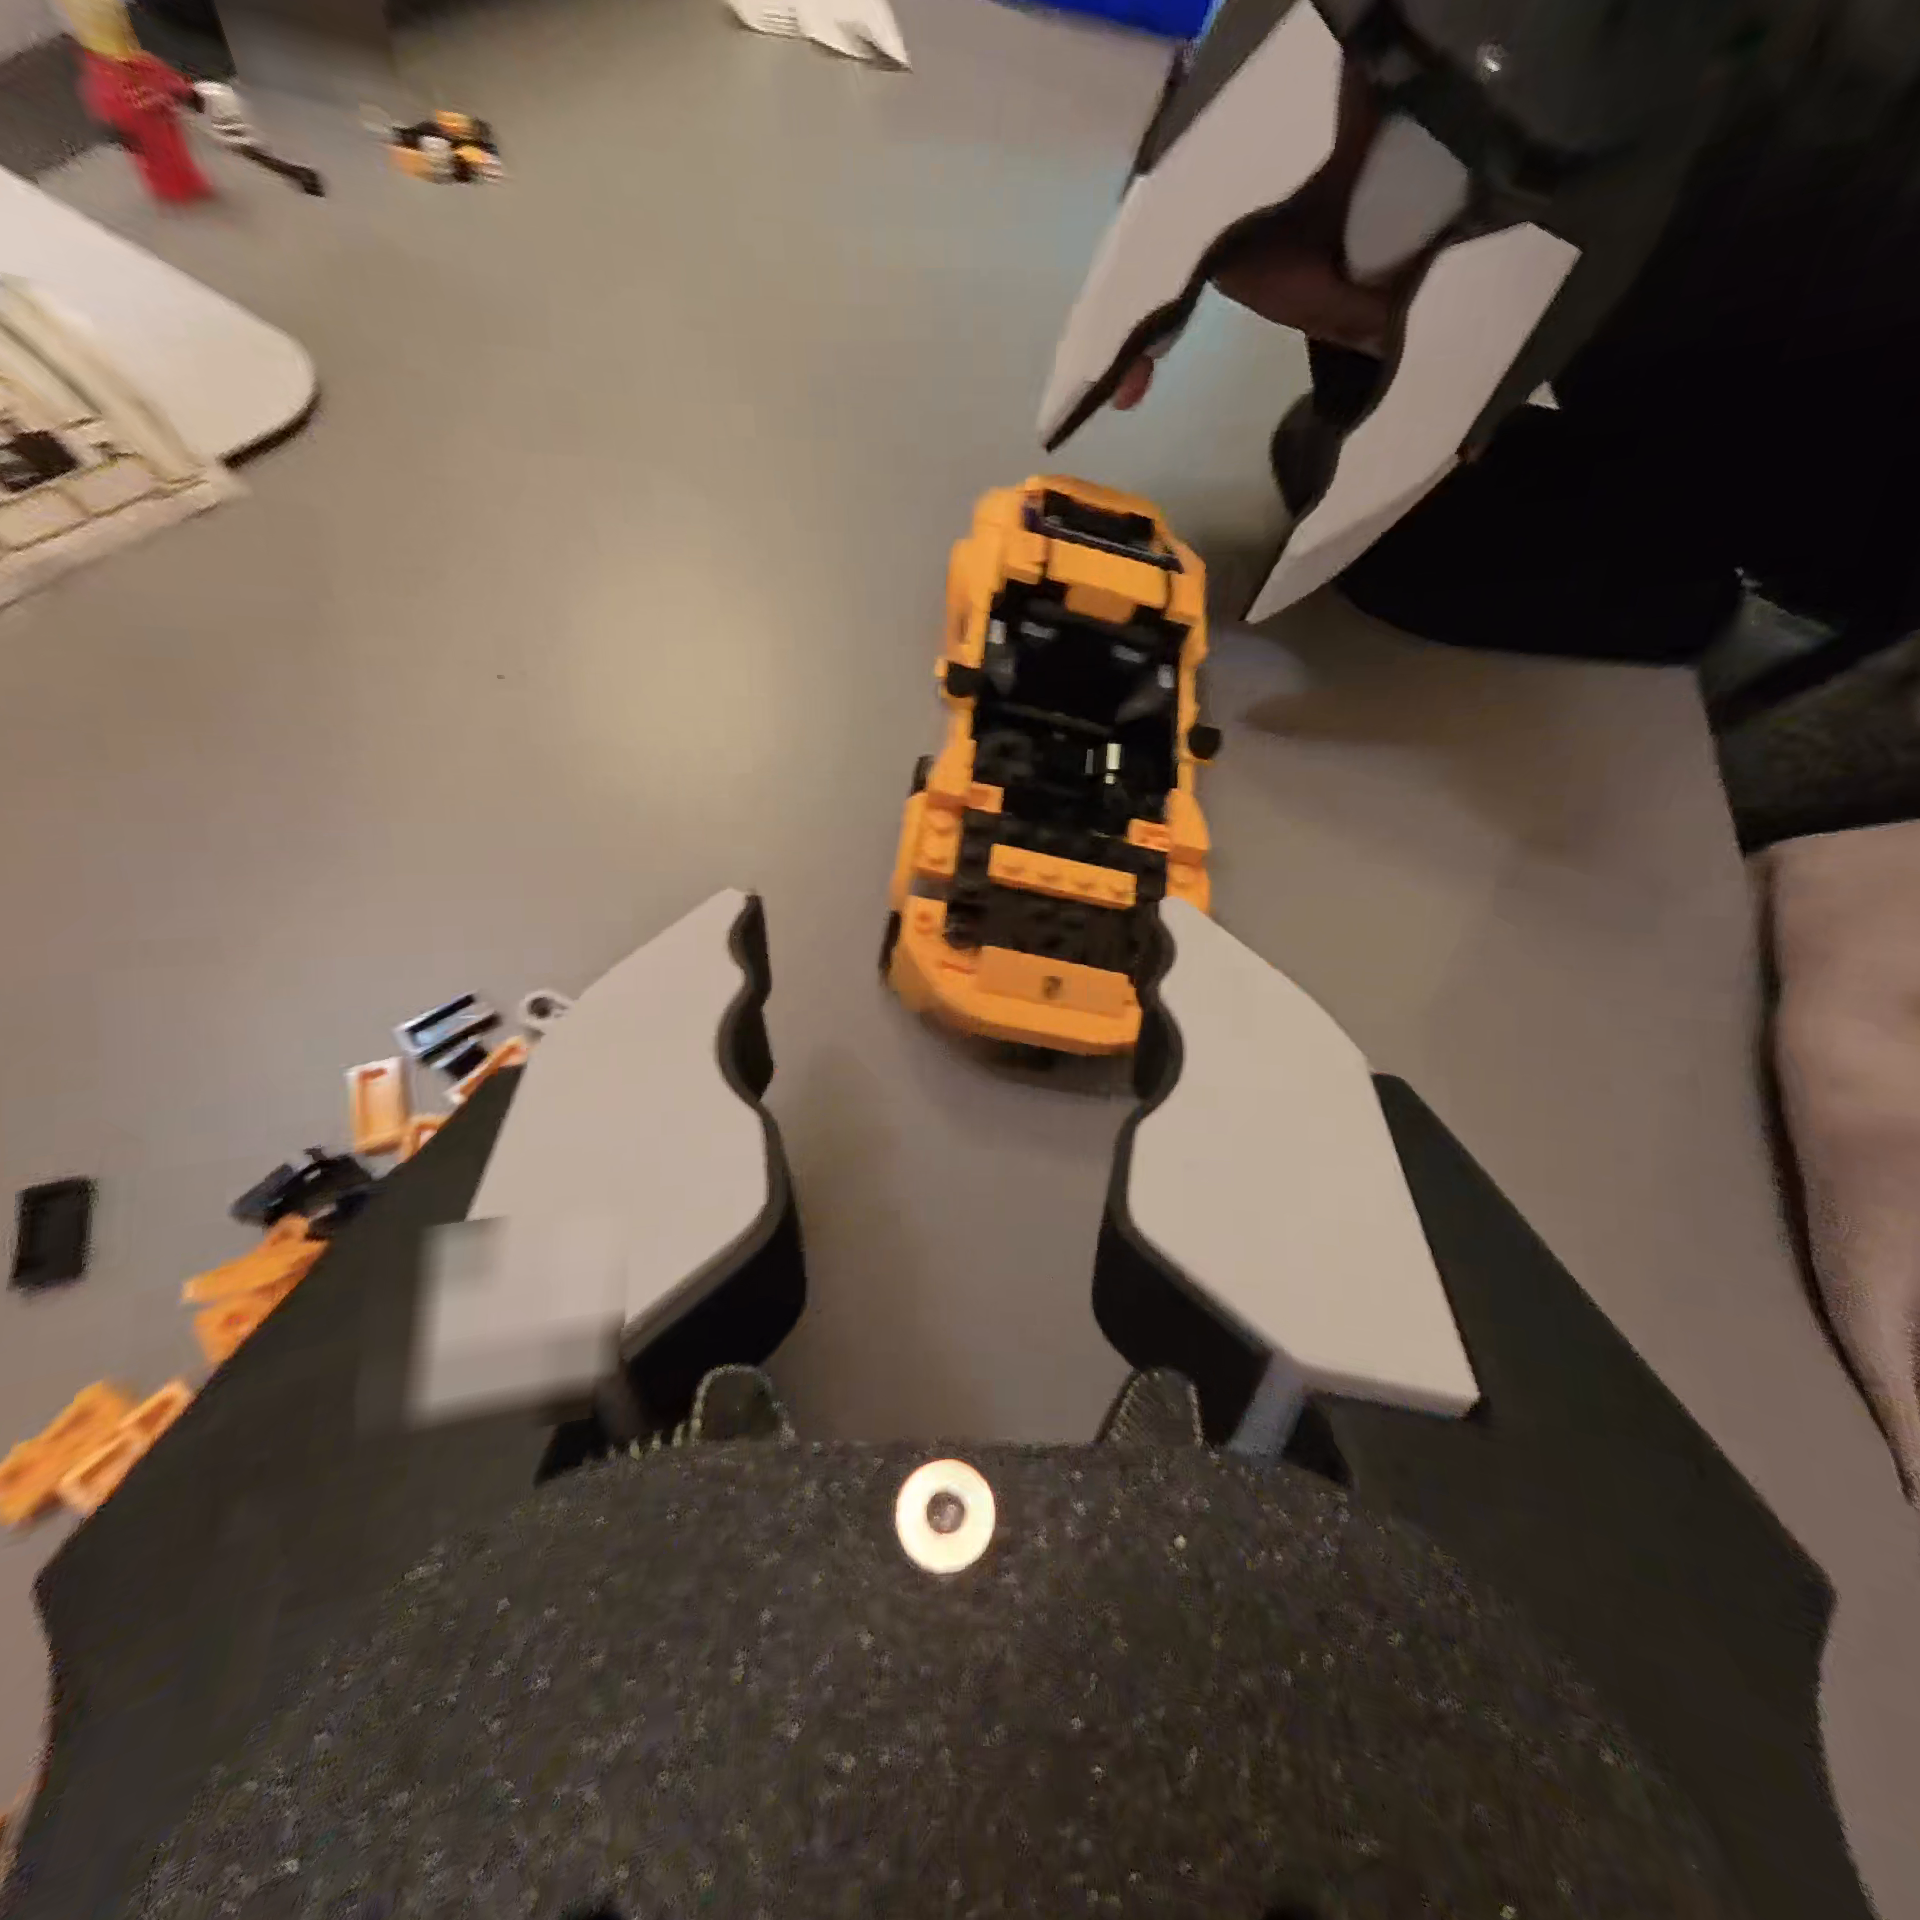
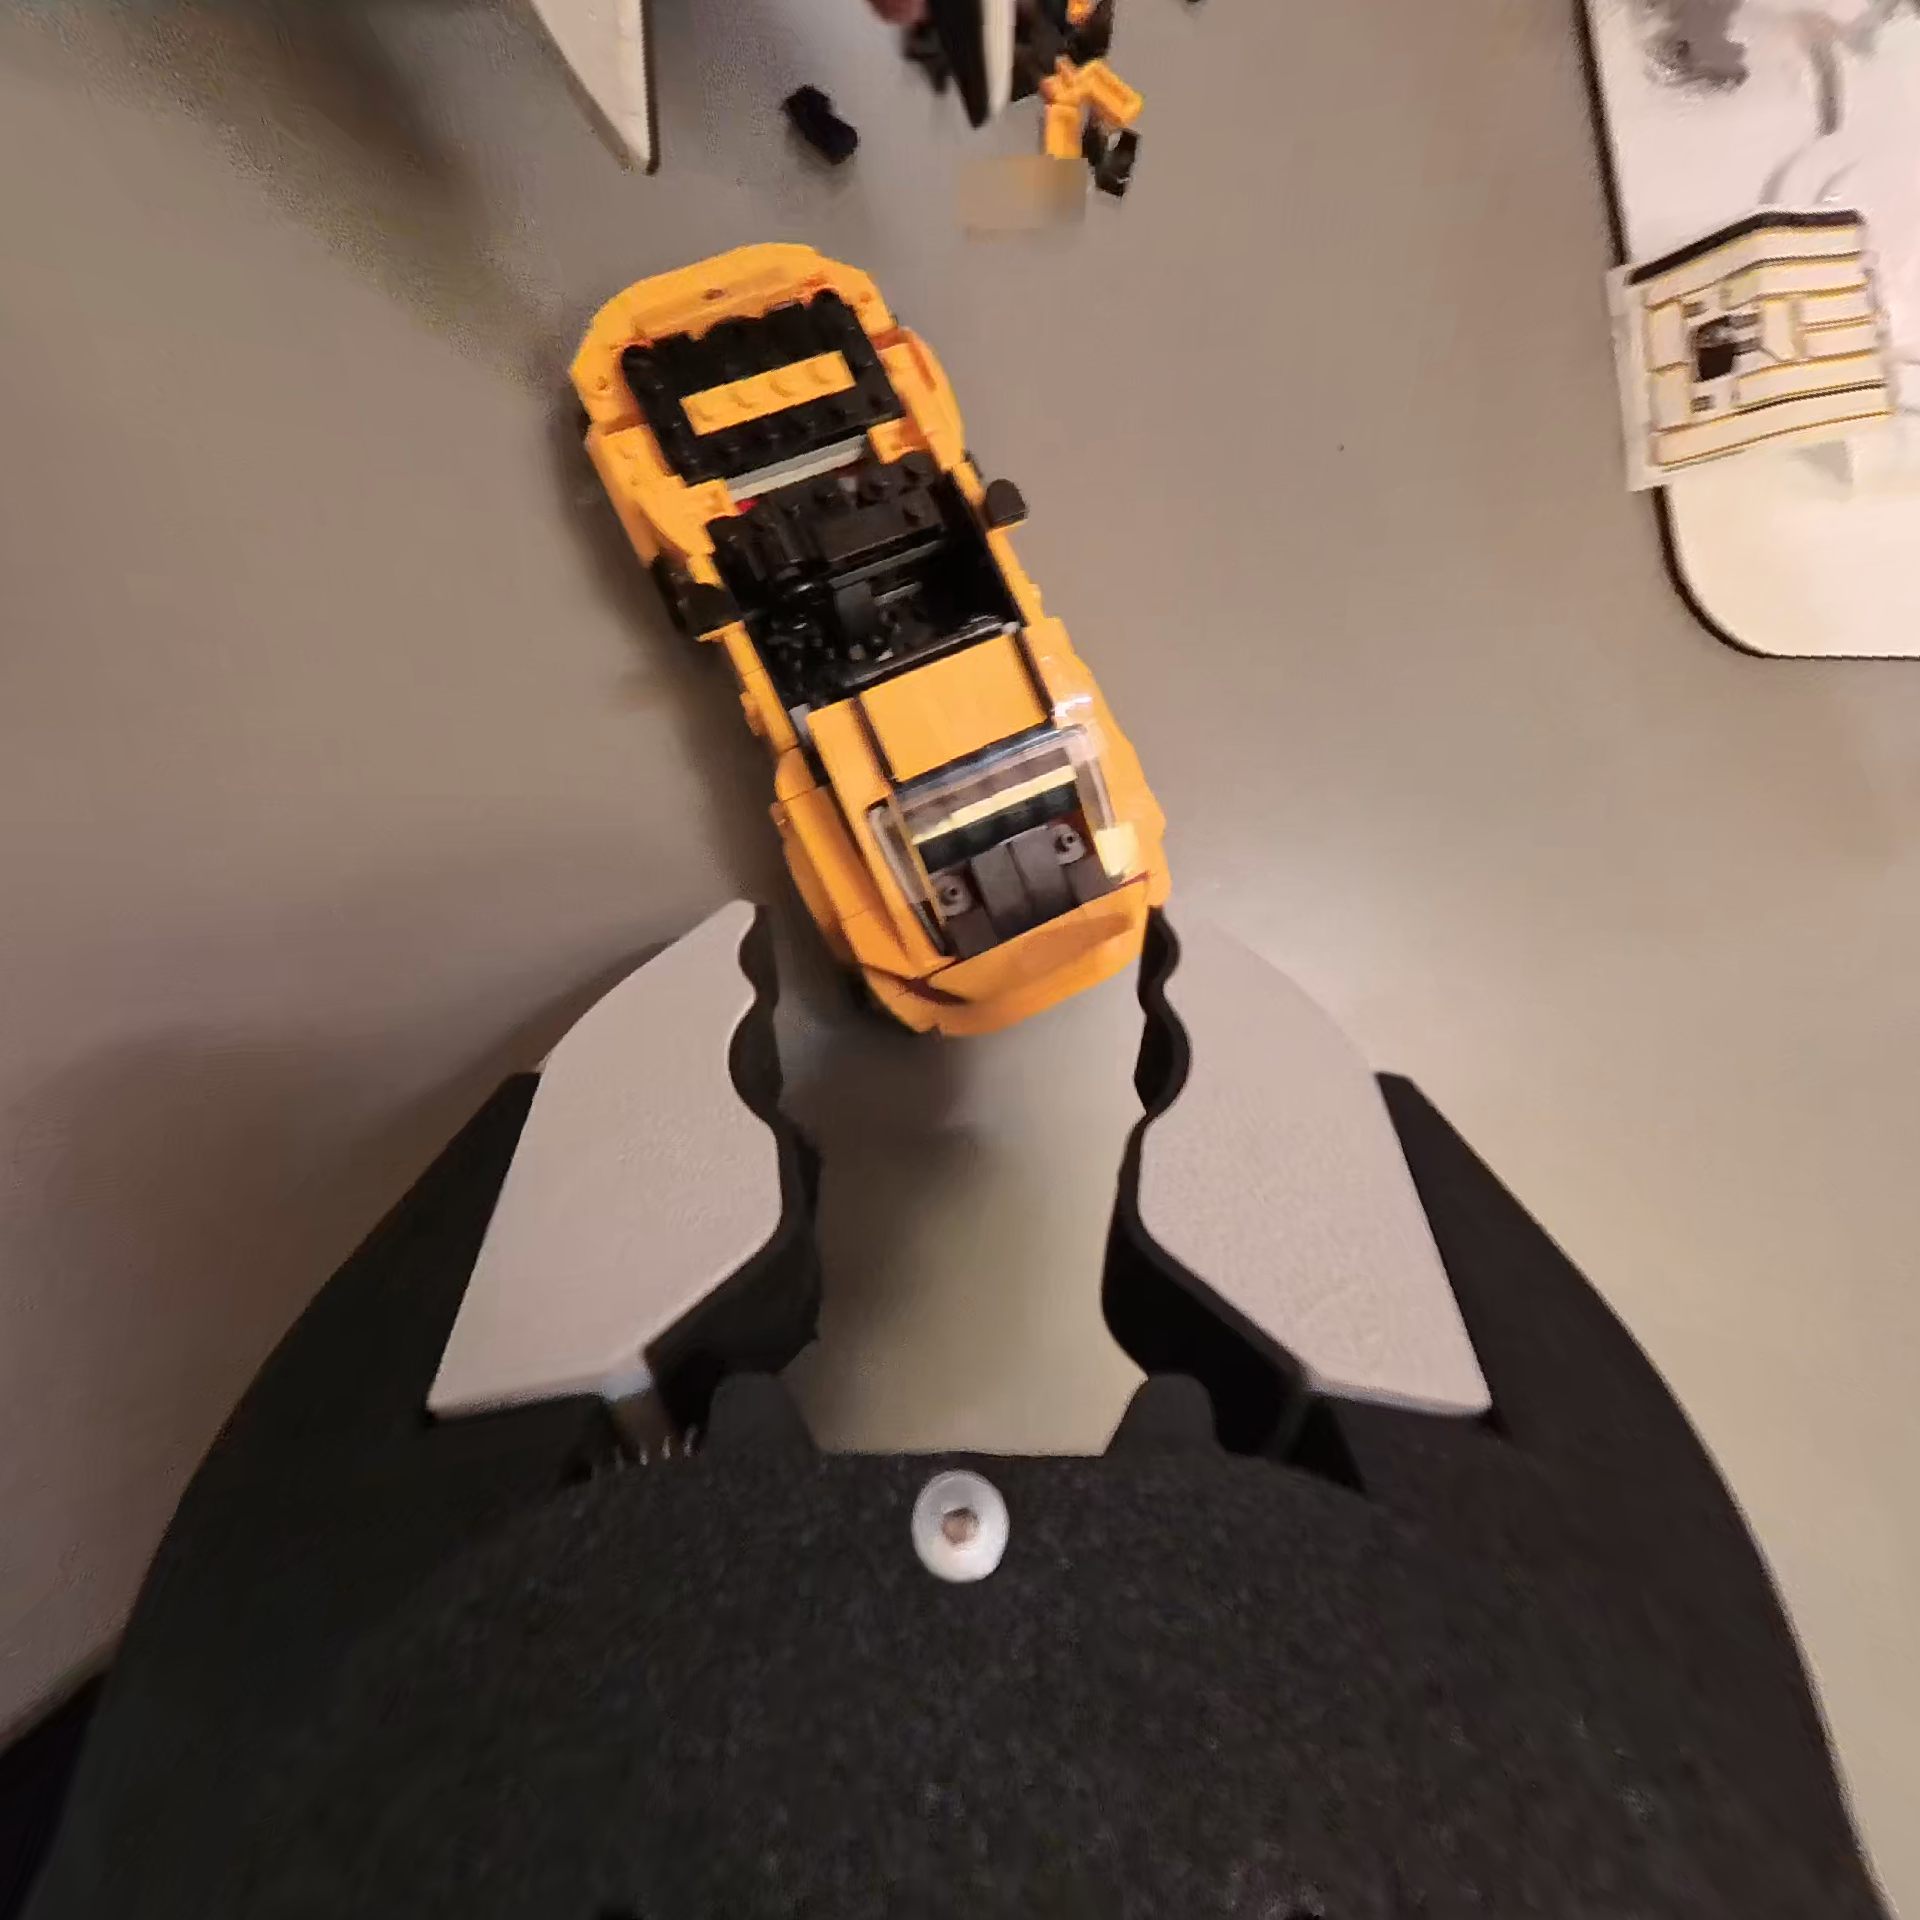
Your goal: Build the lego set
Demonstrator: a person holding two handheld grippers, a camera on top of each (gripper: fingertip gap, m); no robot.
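A half-built orange and black brick car [image 1: 1049, 769] sits on the grey tabletop [image 1: 623, 623], its black cabin uncovered and roofless. The two tools face each other along its length. The left gripper [image 1: 956, 966] hangs at one end of the car with its grey fingers spread wide and nothing between them; the right gripper [image 2: 951, 971] hangs at the other end, likewise spread and empty, its tips flanking the end with the clear lamp piece. Neither appears to touch the model, though the blur makes that hard to judge.

A scatter of loose orange and black bricks [image 1: 260, 1226] lies on the table to the left of the left tool, and a white instruction sheet [image 2: 1756, 343] rests on a white mat at the far right of the right wrist view.

The risk, as I see it: a squeeze on the car's ends could pop off the lightly seated bodywork, or push the car skidding across the smooth top. A low swing could also sweep the loose bricks away.
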